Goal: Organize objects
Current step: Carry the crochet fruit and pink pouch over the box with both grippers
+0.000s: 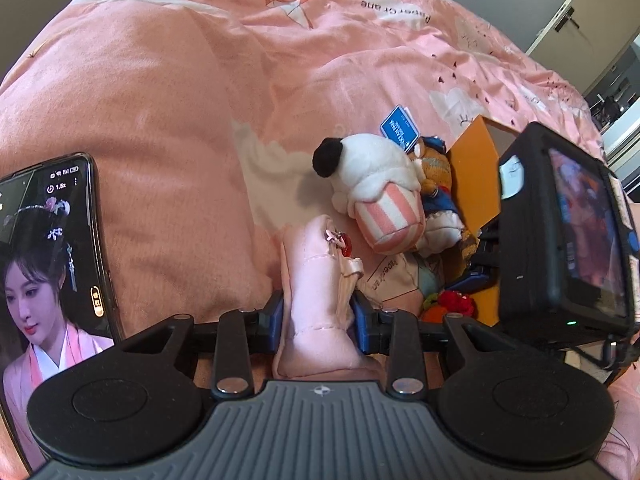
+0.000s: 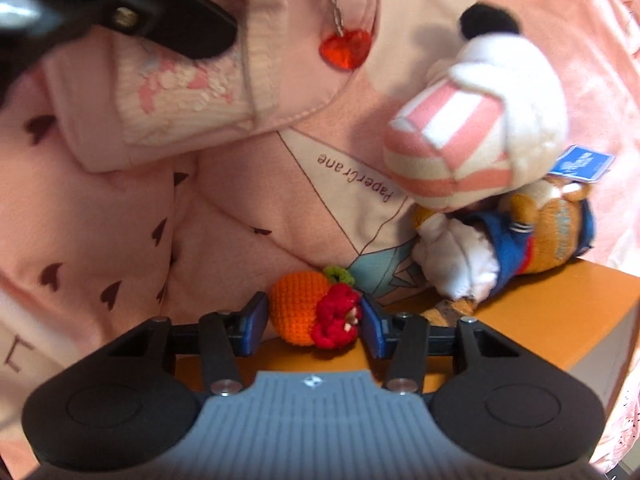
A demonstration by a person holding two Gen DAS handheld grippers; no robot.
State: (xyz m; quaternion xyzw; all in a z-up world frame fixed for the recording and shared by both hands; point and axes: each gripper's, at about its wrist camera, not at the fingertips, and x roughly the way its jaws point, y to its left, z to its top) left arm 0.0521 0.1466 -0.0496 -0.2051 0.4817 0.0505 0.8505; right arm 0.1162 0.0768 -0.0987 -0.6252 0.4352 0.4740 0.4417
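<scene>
My left gripper [image 1: 320,322] is shut on a pale pink pouch [image 1: 316,280] with a red heart charm [image 2: 346,48], holding it above the pink bedding. My right gripper [image 2: 314,330] points steeply down. A crochet orange with a red flower [image 2: 316,312] sits between its blue fingers [image 2: 256,326]. The pads stand right beside the toy and do not squeeze it. A white plush in a pink striped cup [image 2: 460,132] leans on an orange plush in blue clothes [image 2: 540,232]. Both rest against an orange box [image 2: 560,312].
Rumpled pink bedding [image 1: 180,120] covers the whole bed. A phone [image 1: 52,260] with a lit screen stands at the left edge of the left wrist view. The right gripper's black camera unit [image 1: 560,232] fills the right side there. A door [image 1: 580,12] shows at the far right.
</scene>
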